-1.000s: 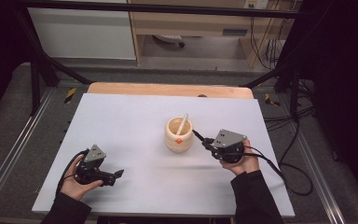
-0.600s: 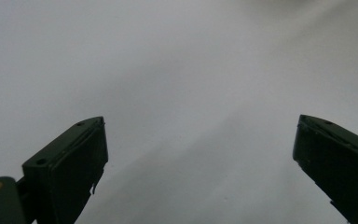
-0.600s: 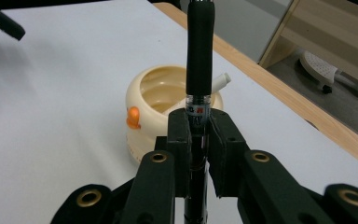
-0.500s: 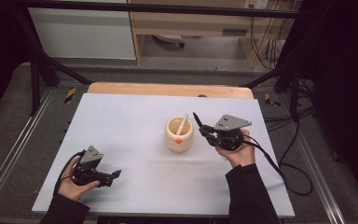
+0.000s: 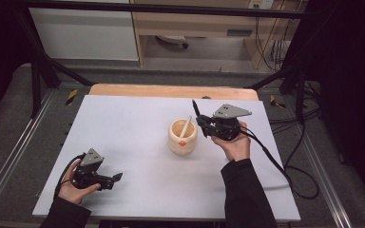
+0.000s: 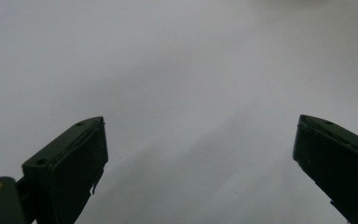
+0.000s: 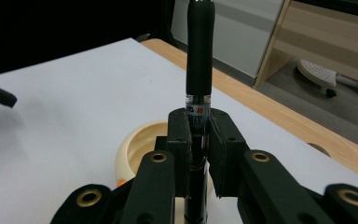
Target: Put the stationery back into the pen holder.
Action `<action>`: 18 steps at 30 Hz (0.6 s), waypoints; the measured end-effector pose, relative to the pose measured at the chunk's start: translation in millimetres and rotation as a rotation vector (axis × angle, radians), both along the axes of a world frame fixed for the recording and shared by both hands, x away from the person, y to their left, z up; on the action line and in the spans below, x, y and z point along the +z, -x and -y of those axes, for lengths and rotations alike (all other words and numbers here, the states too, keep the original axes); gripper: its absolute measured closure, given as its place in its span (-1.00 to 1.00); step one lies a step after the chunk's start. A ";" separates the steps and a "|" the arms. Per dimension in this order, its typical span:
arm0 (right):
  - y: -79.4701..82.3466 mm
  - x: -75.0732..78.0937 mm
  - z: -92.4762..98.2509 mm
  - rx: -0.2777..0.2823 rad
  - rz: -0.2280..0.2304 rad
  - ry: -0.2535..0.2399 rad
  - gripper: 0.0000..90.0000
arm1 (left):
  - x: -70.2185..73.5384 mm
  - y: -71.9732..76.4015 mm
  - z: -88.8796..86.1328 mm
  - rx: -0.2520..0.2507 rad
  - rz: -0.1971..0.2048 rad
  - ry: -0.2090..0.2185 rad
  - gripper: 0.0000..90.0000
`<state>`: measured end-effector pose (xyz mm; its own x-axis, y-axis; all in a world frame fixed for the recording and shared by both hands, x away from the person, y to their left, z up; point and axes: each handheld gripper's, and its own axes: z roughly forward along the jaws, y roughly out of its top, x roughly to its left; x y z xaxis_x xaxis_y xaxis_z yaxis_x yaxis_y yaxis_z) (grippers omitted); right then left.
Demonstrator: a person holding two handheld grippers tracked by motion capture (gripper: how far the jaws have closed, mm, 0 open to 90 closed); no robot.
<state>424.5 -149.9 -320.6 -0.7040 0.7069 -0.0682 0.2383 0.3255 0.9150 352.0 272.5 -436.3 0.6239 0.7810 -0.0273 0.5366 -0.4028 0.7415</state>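
A cream cup (image 5: 182, 137) stands near the middle of the white tabletop (image 5: 123, 123), with a white stick (image 5: 186, 126) leaning inside it. My right gripper (image 5: 202, 119) hovers just right of the cup, shut on a black pen (image 5: 196, 107) that points up and away. In the right gripper view the pen (image 7: 199, 51) rises straight between the pads of my right gripper (image 7: 199, 123), above the cup's rim (image 7: 135, 147). My left gripper (image 5: 115, 178) rests low at the front left, open, with bare table between its jaws (image 6: 200, 144).
A wooden strip (image 5: 171, 90) runs along the table's far edge. The right gripper's cable (image 5: 275, 166) trails off to the right. Metal frame rails (image 5: 9, 161) flank the table. A cabinet and shelves stand beyond the far edge.
My right gripper has risen and moved away from me beside the cup, carrying the pen, which now points more steeply upward. The left gripper has stayed put.
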 end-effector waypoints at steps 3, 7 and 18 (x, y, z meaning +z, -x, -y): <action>-5.5 2.3 -5.4 -0.007 0.000 -0.019 0.77 | -0.2 -0.1 -0.8 0.003 -0.001 0.005 -0.93; -13.1 4.1 -12.7 -0.009 -0.004 -0.044 0.78 | -0.6 -0.2 -1.2 0.003 -0.001 0.005 -0.93; -30.1 -2.1 -31.8 -0.027 -0.021 -0.123 0.78 | -1.0 -0.3 -3.0 0.002 -0.003 0.005 -0.93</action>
